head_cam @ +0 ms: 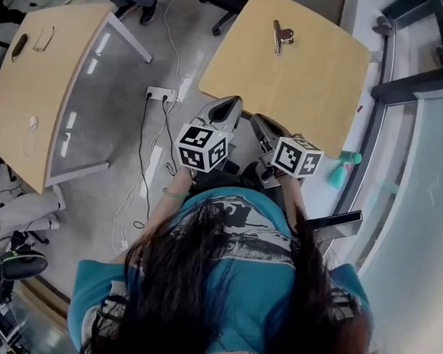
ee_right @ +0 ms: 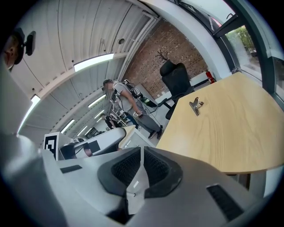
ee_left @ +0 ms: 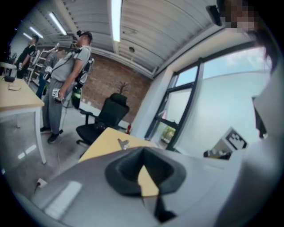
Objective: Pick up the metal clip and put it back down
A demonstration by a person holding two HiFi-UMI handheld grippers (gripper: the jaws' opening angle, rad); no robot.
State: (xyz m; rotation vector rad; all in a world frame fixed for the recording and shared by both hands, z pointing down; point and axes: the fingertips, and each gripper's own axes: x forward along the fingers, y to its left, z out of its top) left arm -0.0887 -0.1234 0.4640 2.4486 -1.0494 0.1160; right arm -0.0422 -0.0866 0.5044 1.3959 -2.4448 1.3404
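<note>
The metal clip (head_cam: pixel 281 36) lies alone on the far part of a light wooden table (head_cam: pixel 312 88). It shows small in the left gripper view (ee_left: pixel 123 143) and in the right gripper view (ee_right: pixel 195 105). Both grippers are held close to the person's body, short of the table's near edge and well away from the clip. My left gripper (head_cam: pixel 225 108) (ee_left: pixel 143 153) is shut with nothing in it. Beside it, my right gripper (head_cam: pixel 264 126) (ee_right: pixel 142 150) has its jaws closed together, also empty.
A second table (head_cam: pixel 38 82) stands at the left. A power strip (head_cam: pixel 161 93) with cables lies on the floor between the tables. A black office chair (ee_left: pixel 104 117) stands beyond the table, and people (ee_left: pixel 66 80) stand further back. A glass wall (head_cam: pixel 428 166) runs along the right.
</note>
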